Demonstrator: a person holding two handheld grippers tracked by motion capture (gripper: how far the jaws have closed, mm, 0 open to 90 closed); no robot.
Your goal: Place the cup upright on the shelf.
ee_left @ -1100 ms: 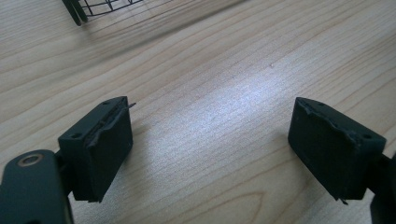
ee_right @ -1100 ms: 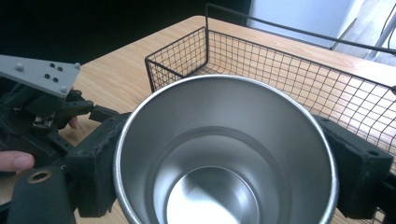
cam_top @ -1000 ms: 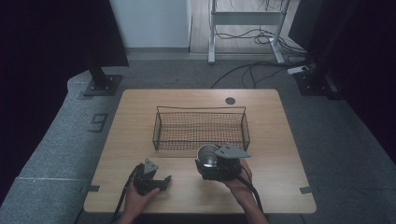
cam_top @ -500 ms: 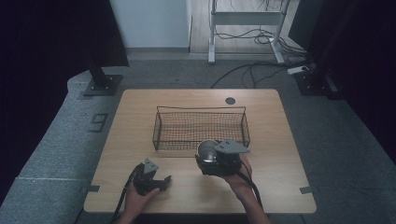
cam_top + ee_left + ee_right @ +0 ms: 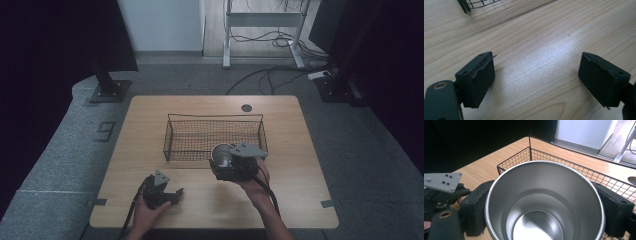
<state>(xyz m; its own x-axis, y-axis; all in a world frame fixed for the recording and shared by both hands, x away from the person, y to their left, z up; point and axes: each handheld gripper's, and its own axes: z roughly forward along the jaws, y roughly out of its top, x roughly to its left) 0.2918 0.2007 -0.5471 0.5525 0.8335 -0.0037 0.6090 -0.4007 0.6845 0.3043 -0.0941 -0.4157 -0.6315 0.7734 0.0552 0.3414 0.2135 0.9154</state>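
Right tool (image 5: 226, 162), held in a hand near the front of the wooden table (image 5: 295, 145), is clamped on a steel cup (image 5: 221, 153). In the right gripper view the cup (image 5: 544, 202) is seen from above, open mouth up, with a black jaw pressed against each side of its wall. The cup is held just in front of the near wall of a black wire basket (image 5: 215, 134), which stands at the middle of the table. Left tool (image 5: 170, 196) is rested low at the table's front left, its jaws spread wide apart over bare wood in the left gripper view, with nothing between them.
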